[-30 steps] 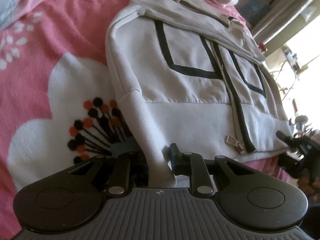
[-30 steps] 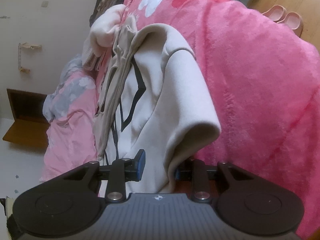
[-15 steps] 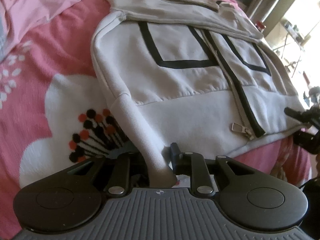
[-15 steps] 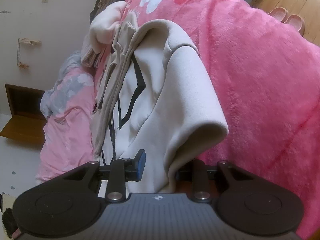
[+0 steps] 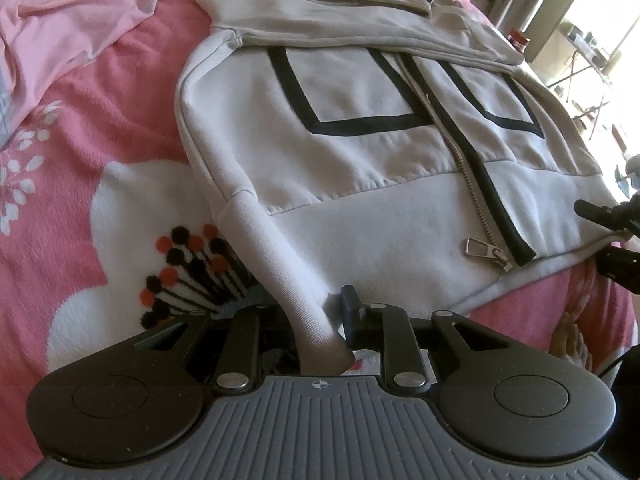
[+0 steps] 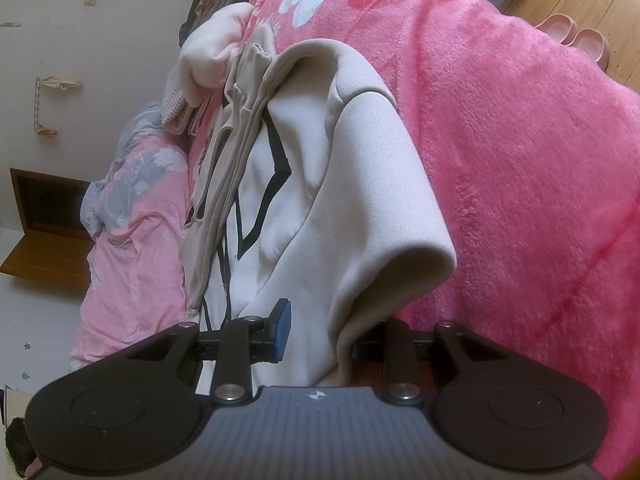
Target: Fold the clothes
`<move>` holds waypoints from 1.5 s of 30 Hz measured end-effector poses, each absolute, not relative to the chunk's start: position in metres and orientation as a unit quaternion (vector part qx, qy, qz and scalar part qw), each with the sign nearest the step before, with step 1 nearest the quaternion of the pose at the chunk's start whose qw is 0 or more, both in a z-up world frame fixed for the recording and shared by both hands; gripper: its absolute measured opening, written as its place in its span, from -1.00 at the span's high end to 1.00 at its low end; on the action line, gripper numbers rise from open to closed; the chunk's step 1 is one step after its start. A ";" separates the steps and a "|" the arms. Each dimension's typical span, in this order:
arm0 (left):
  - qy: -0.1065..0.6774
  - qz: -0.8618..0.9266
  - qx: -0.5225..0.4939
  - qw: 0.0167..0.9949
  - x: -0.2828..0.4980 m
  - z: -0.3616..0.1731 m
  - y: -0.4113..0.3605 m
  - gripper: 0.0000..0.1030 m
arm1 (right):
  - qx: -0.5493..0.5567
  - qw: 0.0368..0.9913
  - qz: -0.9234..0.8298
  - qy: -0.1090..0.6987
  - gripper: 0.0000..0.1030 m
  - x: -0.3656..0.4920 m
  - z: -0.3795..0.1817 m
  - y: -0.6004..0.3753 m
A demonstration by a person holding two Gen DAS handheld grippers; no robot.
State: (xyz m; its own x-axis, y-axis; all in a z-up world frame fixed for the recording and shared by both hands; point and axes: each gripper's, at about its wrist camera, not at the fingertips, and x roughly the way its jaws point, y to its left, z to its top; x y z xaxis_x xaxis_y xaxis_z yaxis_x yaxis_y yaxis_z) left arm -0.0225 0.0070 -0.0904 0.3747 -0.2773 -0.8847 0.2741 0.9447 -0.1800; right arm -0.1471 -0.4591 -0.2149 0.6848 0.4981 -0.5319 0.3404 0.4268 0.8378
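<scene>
- White hoodie [image 5: 360,184] lies flat on the pink blanket [image 5: 132,92], zipper side up, hood end away from me, hem nearest my grippers.
- I read this as early in the fold: the body is spread and smoothed, but it is not yet doubled over, and both hem corners are only just pinched.
- Left gripper [image 5: 320,320] has the ribbed hem corner [image 5: 296,292] running up between its fingers. The jaws are near together and I judge them clamped on that cloth.
- Right gripper [image 6: 320,336] is nipped on the other side of the hoodie [image 6: 360,208]. A thick roll of cloth is raised off the blanket [image 6: 520,160] and bulges over its jaws, which stand a little apart around the bunch.
- What's left, as I see it: carry the hem up toward the hood, lay it down, then fold again.
- More clothes [image 6: 216,52] sit heaped near the bed head, so I guess there is further work beyond this piece.
</scene>
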 end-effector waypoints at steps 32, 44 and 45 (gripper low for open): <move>0.535 -0.165 -0.012 0.828 -0.022 -0.091 0.010 0.60 | 0.534 0.748 0.050 0.391 0.43 -0.148 -0.215 -0.459; 0.533 -0.168 -0.014 0.829 -0.022 -0.091 0.011 0.60 | 0.534 0.748 0.050 0.391 0.44 -0.148 -0.216 -0.461; 0.532 -0.168 -0.015 0.830 -0.022 -0.091 0.011 0.61 | 0.533 0.749 0.049 0.391 0.44 -0.149 -0.216 -0.461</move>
